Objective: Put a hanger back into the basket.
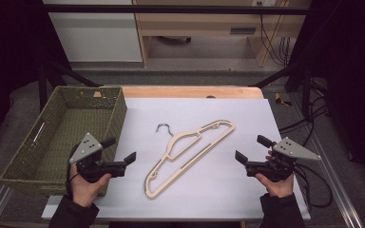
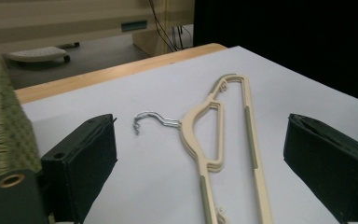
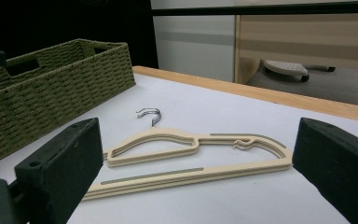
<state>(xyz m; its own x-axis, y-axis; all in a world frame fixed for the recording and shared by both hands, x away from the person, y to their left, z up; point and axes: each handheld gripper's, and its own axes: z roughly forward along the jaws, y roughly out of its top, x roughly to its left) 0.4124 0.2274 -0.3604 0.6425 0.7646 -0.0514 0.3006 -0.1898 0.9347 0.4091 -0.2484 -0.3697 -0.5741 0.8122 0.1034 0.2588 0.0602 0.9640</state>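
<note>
Cream hanger (image 1: 190,156) lies flat mid-sheet from the high view, left gripper (image 1: 122,149) at nine o'clock, right gripper (image 1: 251,148) at three, both wide, holding nothing. Left gripper view: hanger (image 2: 223,140) at twelve. Right gripper view: hanger (image 3: 191,154) ahead, wicker basket (image 3: 51,93) at ten.

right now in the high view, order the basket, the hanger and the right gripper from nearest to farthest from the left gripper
1. Basket: right beside the left gripper, on its left.
2. Hanger: mid-table, to its right.
3. Right gripper: beyond the hanger, at the table's right side.
</note>
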